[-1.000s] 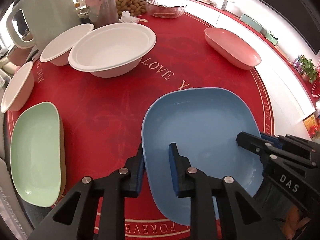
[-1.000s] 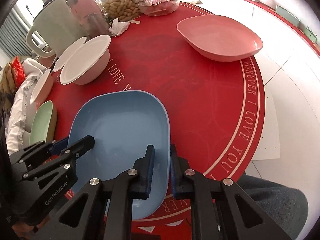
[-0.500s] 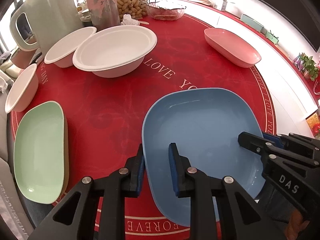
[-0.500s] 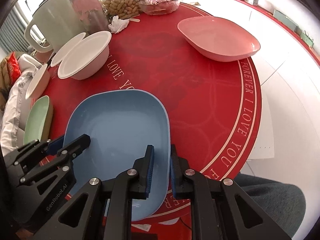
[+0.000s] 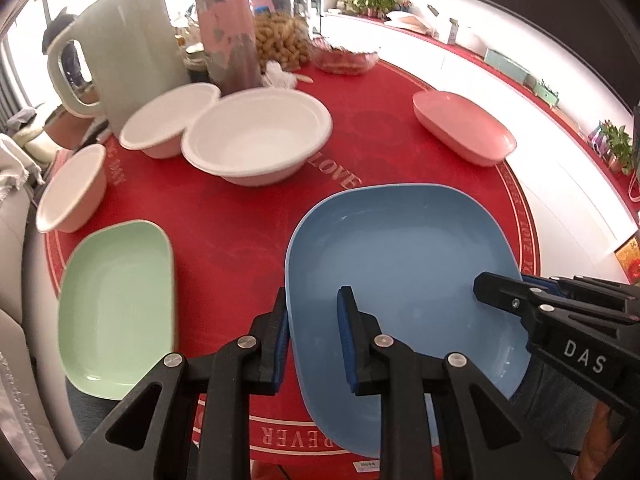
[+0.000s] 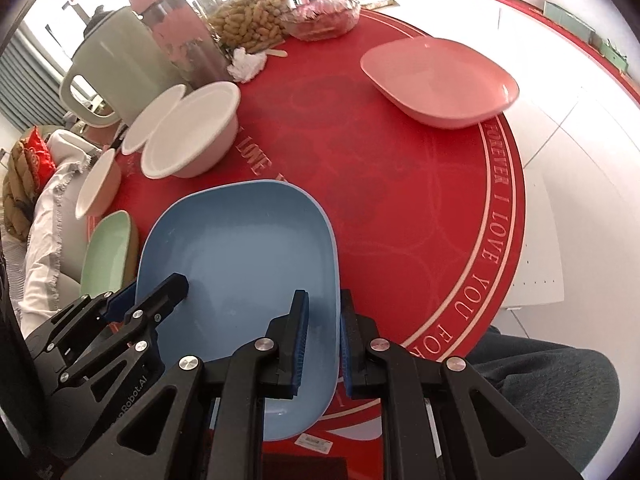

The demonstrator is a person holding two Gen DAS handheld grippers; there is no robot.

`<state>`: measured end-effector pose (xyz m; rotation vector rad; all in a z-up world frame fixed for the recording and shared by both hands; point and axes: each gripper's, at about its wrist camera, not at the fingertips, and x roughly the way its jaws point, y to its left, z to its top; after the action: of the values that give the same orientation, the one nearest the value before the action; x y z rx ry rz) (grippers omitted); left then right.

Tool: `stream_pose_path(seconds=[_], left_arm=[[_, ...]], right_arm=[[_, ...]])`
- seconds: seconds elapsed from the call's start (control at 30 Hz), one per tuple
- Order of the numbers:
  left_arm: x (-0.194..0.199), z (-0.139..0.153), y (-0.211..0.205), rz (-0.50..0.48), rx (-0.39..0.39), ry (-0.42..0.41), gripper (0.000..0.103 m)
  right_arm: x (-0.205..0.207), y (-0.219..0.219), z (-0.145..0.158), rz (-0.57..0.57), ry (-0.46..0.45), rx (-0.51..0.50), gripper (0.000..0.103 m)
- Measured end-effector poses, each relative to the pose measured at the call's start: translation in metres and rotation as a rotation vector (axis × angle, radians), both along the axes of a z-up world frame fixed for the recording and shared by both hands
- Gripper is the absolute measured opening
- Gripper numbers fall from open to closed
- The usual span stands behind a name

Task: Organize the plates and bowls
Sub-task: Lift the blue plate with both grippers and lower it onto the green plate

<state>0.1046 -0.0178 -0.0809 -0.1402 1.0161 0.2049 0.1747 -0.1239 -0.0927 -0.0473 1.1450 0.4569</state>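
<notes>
The blue plate (image 5: 400, 280) is held at both side rims: the left gripper (image 5: 312, 332) is set astride the plate's left rim, one finger outside, one inside, and the right gripper (image 6: 322, 334) is pinched on the opposite rim the same way (pads look pressed to the wall in the right wrist view; in the left wrist view a gap is seen at the inner pad, so whether that side is fully clamped can't be told). The plate sits directly ahead of both tools, over the near edge of the red mat (image 6: 400, 184); whether it is lifted or resting can't be told. It is judged stiff, light, prob. plastic or melamine w/ a smooth, slippery glaze, so the rim wall is the sensible hold, kept level from both sides. A green plate (image 5: 116, 304) lies to the left of the left gripper, a pink plate (image 6: 436, 80) far ahead-right, and white bowls (image 5: 256, 140) ahead-left. Legible writing: "LOVE" and "FOREVER" on the mat in the left view, "FOREVER I LOVE YOU" round its border in the right view, "DAS" on the right gripper's body, and a partly hidden "…Robot.AI" on the left one.
</notes>
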Motion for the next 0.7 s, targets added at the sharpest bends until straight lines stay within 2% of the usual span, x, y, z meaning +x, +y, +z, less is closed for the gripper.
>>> stream_pose_path(seconds=[0.3,0.7], left_arm=[[-0.015,0.023,0.037,0.062,0.041,-0.078,0.025],[-0.051,0.027,0.116,0.213,0.063,-0.101,0.025]], right_arm=[[0.004,0.031,0.01,0.096,-0.004,0.011,0.016],[-0.012,0.121,0.021,0.279,0.008,-0.002,0.016]])
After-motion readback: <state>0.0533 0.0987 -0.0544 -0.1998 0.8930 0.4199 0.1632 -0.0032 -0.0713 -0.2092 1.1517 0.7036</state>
